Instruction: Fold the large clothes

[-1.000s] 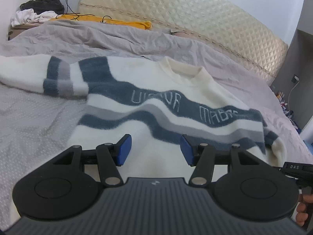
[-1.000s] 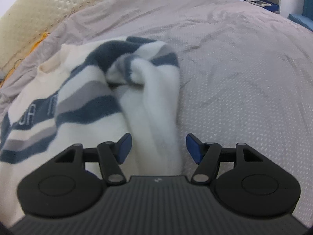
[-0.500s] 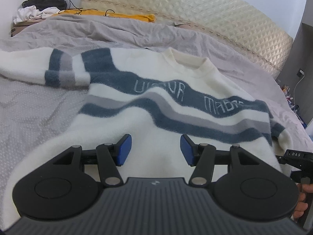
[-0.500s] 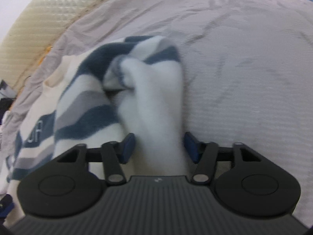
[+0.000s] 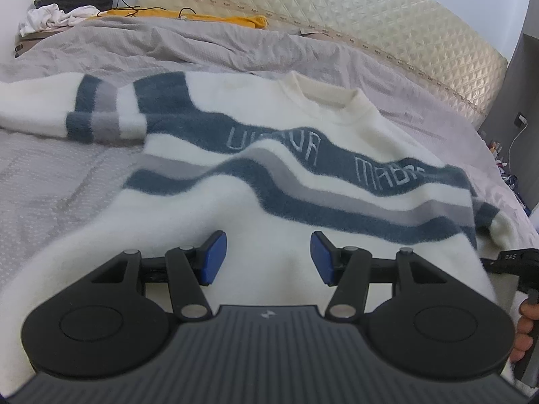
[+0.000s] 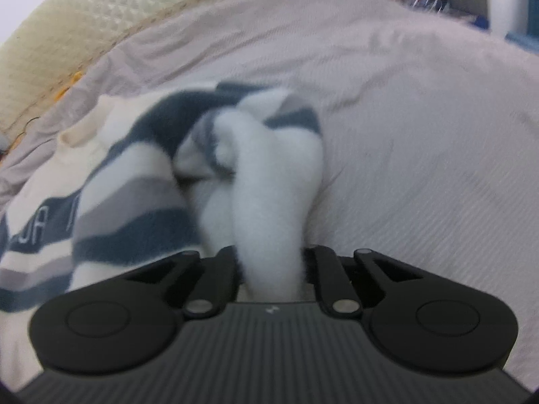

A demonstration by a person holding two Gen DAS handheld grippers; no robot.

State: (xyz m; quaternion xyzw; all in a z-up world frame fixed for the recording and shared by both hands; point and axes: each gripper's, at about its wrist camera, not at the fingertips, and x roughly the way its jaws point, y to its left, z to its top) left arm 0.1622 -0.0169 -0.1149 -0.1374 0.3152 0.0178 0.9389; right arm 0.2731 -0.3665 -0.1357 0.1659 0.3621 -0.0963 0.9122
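Left wrist view: fluffy white sweater point(image 5: 256, 181), banded blue and grey, lies flat on grey quilt point(image 5: 50, 175) before quilted headboard point(image 5: 370, 13). Left gripper point(image 5: 266, 257) hangs released above it. Right gripper point(image 6: 271, 266) has just clenched on the bunched sleeve point(image 6: 269, 181).

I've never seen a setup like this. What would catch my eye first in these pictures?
First, the fluffy white sweater with wavy blue and grey stripes, spread chest-up across a grey bedspread. Next, the right gripper, whose jaws have just been closing and now pinch the sweater's bunched white sleeve at its right edge. The left gripper hovers open over the plain white lower part of the sweater, gripping nothing.
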